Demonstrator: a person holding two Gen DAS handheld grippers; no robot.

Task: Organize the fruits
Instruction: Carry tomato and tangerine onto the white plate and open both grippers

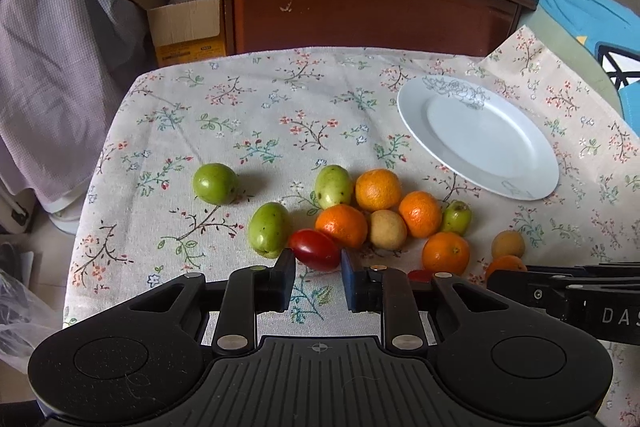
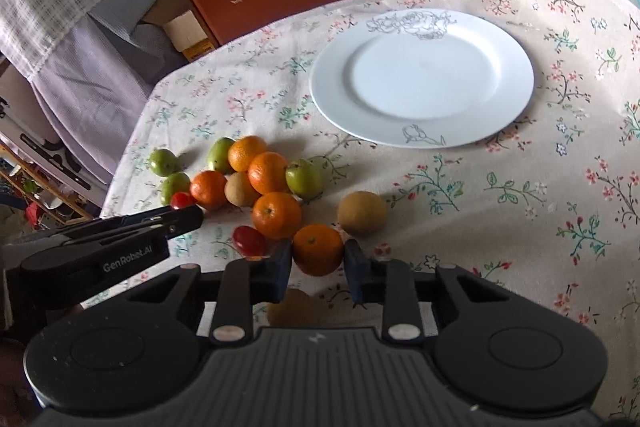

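My left gripper (image 1: 318,261) is closed as far as it goes, its pads pinching a red tomato (image 1: 315,249). My right gripper (image 2: 317,254) clamps an orange (image 2: 318,249) between its pads. Beyond them, the other fruits (image 1: 378,189) cluster on the floral tablecloth (image 1: 256,115). The white plate (image 2: 516,83) lies farther back. A second tomato (image 1: 420,275) is half hidden behind my left finger.

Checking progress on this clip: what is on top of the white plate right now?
Nothing: the white plate is bare in both views, only its grey flower print showing. All the fruit lies on the floral tablecloth beside it. What the plate covers cannot be seen.
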